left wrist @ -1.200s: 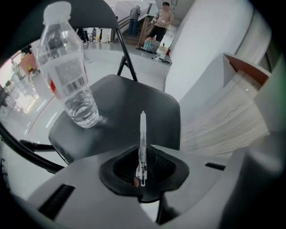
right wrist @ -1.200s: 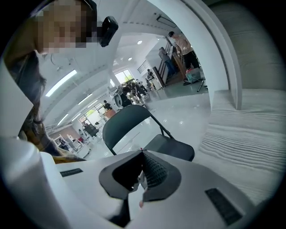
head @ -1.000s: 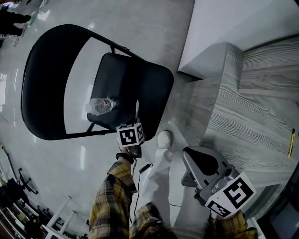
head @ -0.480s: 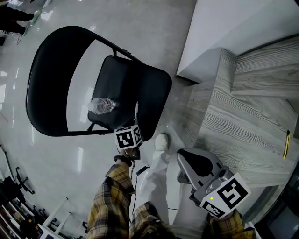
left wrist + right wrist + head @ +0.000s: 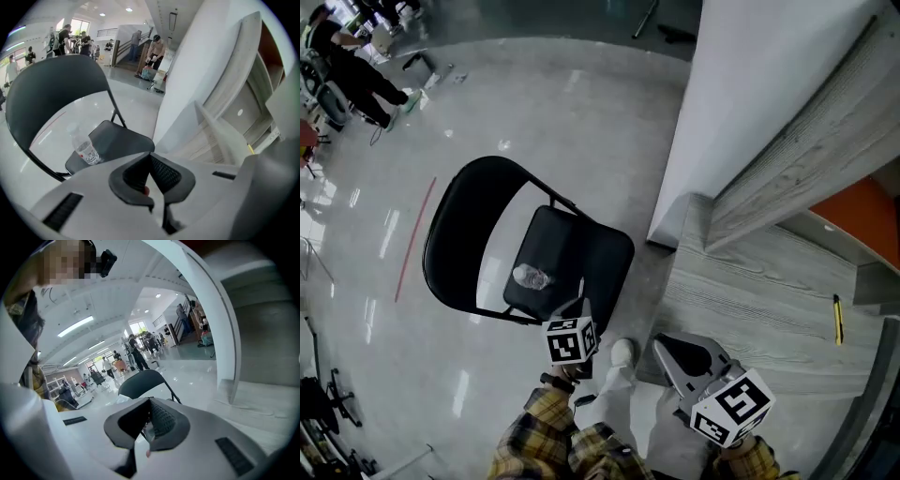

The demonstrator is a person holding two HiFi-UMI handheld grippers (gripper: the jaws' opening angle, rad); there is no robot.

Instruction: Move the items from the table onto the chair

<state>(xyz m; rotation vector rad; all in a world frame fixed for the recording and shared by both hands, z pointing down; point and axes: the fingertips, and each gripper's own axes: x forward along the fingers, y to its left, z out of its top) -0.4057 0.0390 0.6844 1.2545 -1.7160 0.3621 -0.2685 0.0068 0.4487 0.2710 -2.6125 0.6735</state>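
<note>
**Bottle parked, pen waiting**

The water bottle (image 5: 531, 277) is standing on the seat of the folding chair (image 5: 591, 248). Both tongs are hanging empty. The left gripper (image 5: 579, 289) has jaws just closing together on nothing, and the right gripper (image 5: 682, 354) is pressed tight too. The yellow pen (image 5: 837, 319) is lying on the table (image 5: 750, 300), well apart. It's looking light, stiff, slick and likely to roll, so I'd be pinching mid-barrel.

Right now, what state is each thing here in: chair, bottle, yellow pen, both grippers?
Chair: unfolded, standing on the floor.
Bottle: resting on the chair's seat.
Yellow pen: lying on the table.
Left gripper: jaws just closed, nothing between them.
Right gripper: shut, empty.
</note>
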